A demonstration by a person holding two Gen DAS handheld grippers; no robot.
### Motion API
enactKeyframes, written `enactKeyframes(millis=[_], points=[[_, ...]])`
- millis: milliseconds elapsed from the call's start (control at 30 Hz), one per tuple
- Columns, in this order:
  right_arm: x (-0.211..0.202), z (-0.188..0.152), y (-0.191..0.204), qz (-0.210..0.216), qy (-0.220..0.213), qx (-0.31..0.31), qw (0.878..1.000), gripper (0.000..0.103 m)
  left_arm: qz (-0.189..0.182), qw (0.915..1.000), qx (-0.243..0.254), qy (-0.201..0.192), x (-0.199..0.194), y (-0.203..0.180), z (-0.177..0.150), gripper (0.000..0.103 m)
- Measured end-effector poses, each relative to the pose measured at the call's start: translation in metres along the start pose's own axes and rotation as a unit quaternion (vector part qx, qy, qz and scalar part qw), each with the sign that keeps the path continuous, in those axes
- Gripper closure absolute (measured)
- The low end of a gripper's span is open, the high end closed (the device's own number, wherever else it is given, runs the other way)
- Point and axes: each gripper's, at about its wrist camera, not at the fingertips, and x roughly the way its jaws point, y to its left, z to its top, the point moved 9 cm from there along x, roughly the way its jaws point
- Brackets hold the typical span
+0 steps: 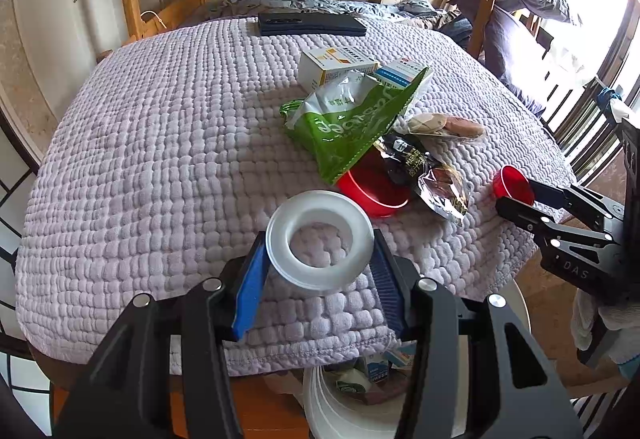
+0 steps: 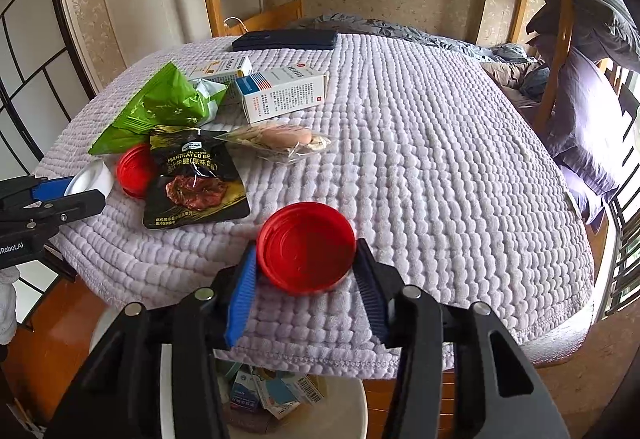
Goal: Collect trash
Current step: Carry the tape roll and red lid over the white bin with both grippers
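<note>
My left gripper (image 1: 320, 243) is shut on a white tape roll (image 1: 320, 239) and holds it over the table's front edge; it also shows in the right wrist view (image 2: 90, 179). My right gripper (image 2: 306, 255) is shut on a red lid (image 2: 306, 253), also seen in the left wrist view (image 1: 514, 181). On the lilac cloth (image 2: 440, 159) lie a green bag (image 2: 156, 107), a black beef pouch (image 2: 192, 179), a second red lid (image 2: 134, 169), a clear snack packet (image 2: 280, 141) and two medicine boxes (image 2: 280, 97). A white bin (image 2: 332, 419) with trash stands below the table edge.
A dark phone (image 2: 286, 39) lies at the table's far edge. A wooden bunk bed frame (image 2: 560, 19) with bedding stands behind and to the right. A sliding screen (image 2: 28, 59) is at the left. The floor is wood.
</note>
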Motion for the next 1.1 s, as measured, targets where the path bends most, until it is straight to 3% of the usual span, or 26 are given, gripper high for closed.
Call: enactKeyframes(millis=[367, 1100], points=[[-0.027, -0.015, 0.014, 0.042, 0.016, -0.004, 0.999, 0.056, -0.018, 0.9998, 0.002, 0.011, -0.015, -0.023, -0.020, 0.051], [-0.056, -0.075, 0.036, 0.067, 0.064, -0.002, 0.996, 0.056, -0.025, 0.9986, 0.006, 0.047, -0.029, -0.059, -0.072, 0.051]])
